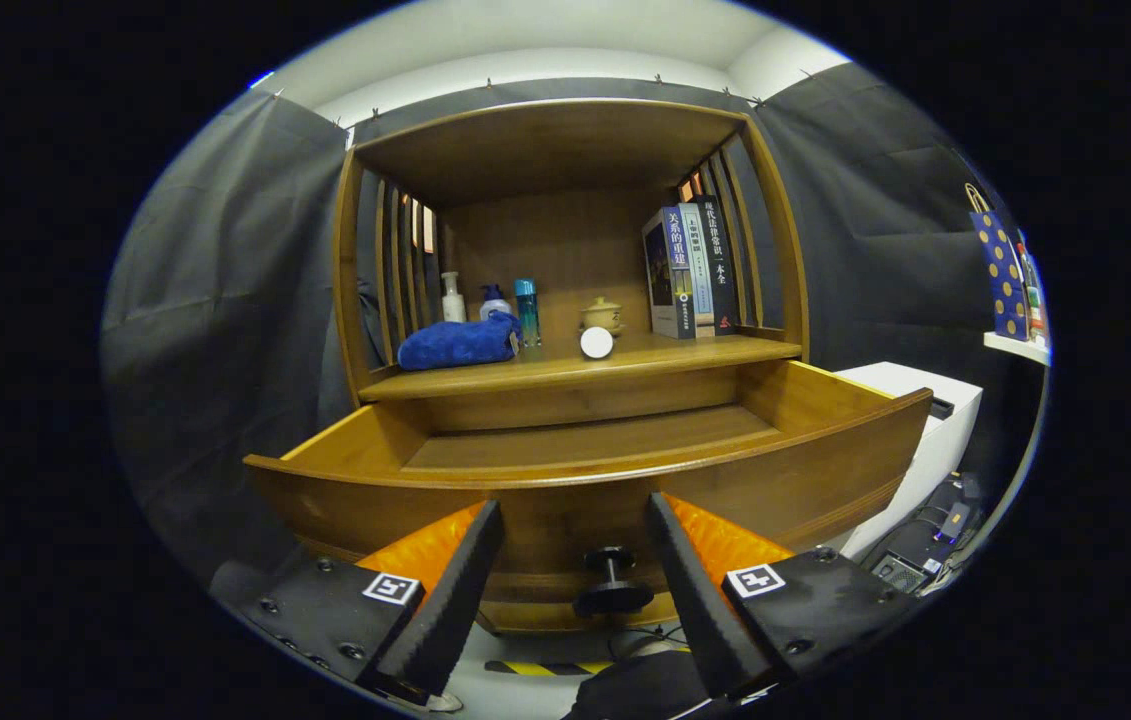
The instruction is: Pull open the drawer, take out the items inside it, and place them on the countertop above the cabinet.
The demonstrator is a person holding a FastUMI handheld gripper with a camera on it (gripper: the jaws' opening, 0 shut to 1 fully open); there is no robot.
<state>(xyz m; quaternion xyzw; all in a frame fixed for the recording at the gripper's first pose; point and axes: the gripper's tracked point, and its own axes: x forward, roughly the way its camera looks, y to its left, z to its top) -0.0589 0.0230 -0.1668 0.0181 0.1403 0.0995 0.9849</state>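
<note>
Beyond the cabinet, dark curtains [225, 260] hang on both sides. At three o'clock from it stands a white box [940, 420], with a dotted blue gift bag [1000, 270] on a small shelf [1017, 347] at about two o'clock. Black equipment [925, 545] sits on the floor at four o'clock, and striped tape [545, 667] lies at six o'clock.

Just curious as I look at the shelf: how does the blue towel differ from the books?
The blue towel lies bundled flat on the countertop; the books stand upright. The towel is soft and plain; the books are stiff, with printed spines. The towel sits left, the books right. Both rest on the countertop, beyond the open gripper.
</note>
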